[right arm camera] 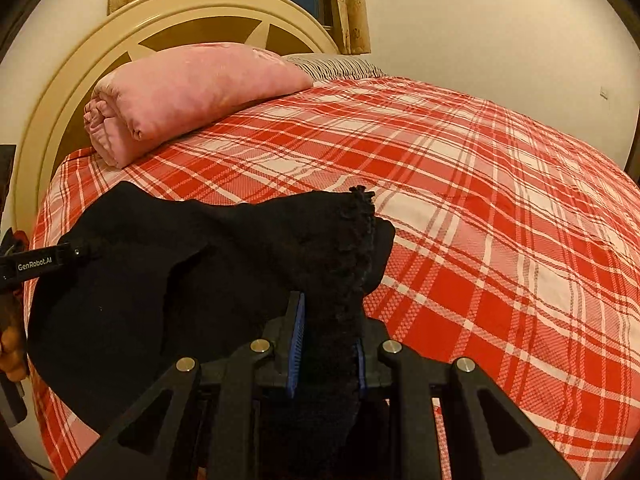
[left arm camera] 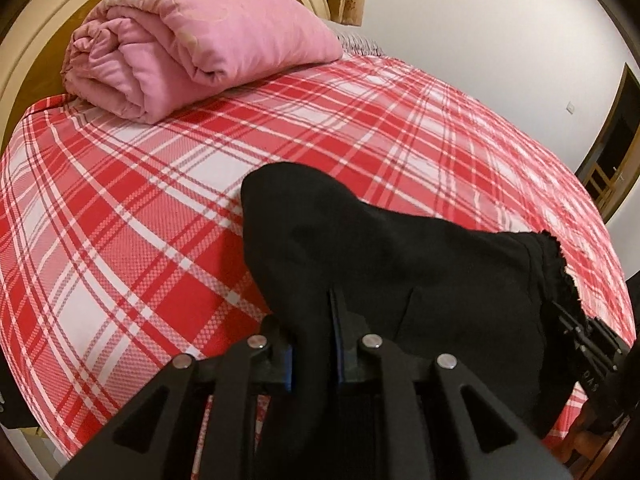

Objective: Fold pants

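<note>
Black pants (left arm camera: pixel 400 248) hang bunched between both grippers, just above the red plaid bed (left arm camera: pixel 120 220). My left gripper (left arm camera: pixel 316 320) is shut on the pants, with dark cloth between its blue pads and draped over its fingertips. In the right wrist view my right gripper (right arm camera: pixel 330 312) is shut on the pants (right arm camera: pixel 160 260) at a frayed hem edge (right arm camera: pixel 362 216). The cloth sags leftward from there to the left gripper's body (right arm camera: pixel 40 266), which a hand (right arm camera: pixel 12 344) holds. The right gripper's body (left arm camera: pixel 588 340) shows at the far right of the left wrist view.
A folded pink quilt (left arm camera: pixel 180 52) lies at the head of the bed against a cream round headboard (left arm camera: pixel 52 12). A striped pillow (right arm camera: pixel 336 66) sits behind it. The plaid sheet (right arm camera: pixel 500 220) stretches wide beyond the pants. A doorway (left arm camera: pixel 616 140) stands at the far right.
</note>
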Demonstrator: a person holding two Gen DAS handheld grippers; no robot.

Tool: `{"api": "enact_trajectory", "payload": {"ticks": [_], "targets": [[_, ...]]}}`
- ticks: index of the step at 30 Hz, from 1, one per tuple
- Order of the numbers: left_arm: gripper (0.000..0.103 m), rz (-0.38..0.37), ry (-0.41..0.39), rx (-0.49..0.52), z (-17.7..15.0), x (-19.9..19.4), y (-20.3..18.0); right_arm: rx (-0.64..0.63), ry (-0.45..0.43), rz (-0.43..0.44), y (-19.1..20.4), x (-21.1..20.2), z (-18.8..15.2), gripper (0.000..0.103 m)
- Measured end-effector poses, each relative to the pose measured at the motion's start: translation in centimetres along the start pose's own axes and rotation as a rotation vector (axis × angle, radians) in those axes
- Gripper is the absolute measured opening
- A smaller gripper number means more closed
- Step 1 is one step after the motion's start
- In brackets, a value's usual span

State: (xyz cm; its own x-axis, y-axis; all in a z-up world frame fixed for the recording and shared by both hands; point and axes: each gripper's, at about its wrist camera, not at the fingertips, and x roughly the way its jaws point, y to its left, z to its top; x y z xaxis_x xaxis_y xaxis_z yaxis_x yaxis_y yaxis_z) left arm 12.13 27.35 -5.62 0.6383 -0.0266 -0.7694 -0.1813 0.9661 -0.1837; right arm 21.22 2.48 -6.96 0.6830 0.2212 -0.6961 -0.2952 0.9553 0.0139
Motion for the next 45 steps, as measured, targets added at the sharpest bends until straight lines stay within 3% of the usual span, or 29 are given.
{"api": "enact_trajectory", "payload": {"ticks": [14, 20, 22, 24, 27, 28, 31, 38, 39, 40, 42, 43, 45], "targets": [[0.019, 0.027, -0.019, 0.034, -0.4, 0.7, -0.1, 0.026, 0.019, 0.008, -0.3, 0.8, -0.1, 0.024], [0.025, 0.036, -0.037, 0.052, -0.9, 0.6, -0.1, 0.042, 0.024, 0.018, -0.7, 0.8, -0.2, 0.029], [0.031, 0.047, -0.03, 0.048, -0.9, 0.4, 0.0, 0.045, 0.021, 0.009, -0.7, 0.7, -0.2, 0.031], [0.059, 0.08, -0.022, 0.027, -1.1, 0.0, 0.7, 0.058, 0.023, -0.006, -1.0, 0.7, -0.2, 0.039], [0.088, 0.105, -0.004, -0.044, -1.5, -0.4, 2.6, 0.095, 0.026, -0.026, -1.7, 0.5, -0.3, 0.059], [0.091, 0.099, 0.006, -0.072, -1.8, -0.5, 3.3, 0.109, 0.028, -0.018, -2.0, 0.3, -0.4, 0.066], [0.102, 0.109, 0.04, -0.132, -2.6, -0.8, 4.8, 0.141, 0.023, 0.021, -2.5, -0.9, -1.0, 0.068], [0.103, 0.146, 0.087, -0.174, -4.5, -2.3, 5.9, 0.081, -0.156, -0.059, -0.9, -6.6, -1.9, 0.068], [0.103, 0.168, 0.084, -0.159, -4.6, -2.6, 5.7, 0.058, -0.174, -0.057, -0.2, -7.2, -1.8, 0.062], [0.103, 0.195, 0.08, -0.145, -4.7, -2.9, 5.5, 0.031, -0.176, -0.048, 0.5, -7.4, -1.5, 0.046], [0.103, 0.238, 0.076, -0.128, -4.6, -3.0, 5.3, -0.001, -0.146, 0.002, 1.6, -6.9, -1.1, 0.03], [0.103, 0.269, 0.076, -0.119, -4.5, -3.1, 5.2, -0.008, -0.13, 0.033, 2.1, -6.6, -1.1, 0.024], [0.103, 0.321, 0.075, -0.107, -4.4, -3.1, 5.2, -0.036, -0.095, 0.038, 2.9, -5.5, -1.5, 0.023]]}}
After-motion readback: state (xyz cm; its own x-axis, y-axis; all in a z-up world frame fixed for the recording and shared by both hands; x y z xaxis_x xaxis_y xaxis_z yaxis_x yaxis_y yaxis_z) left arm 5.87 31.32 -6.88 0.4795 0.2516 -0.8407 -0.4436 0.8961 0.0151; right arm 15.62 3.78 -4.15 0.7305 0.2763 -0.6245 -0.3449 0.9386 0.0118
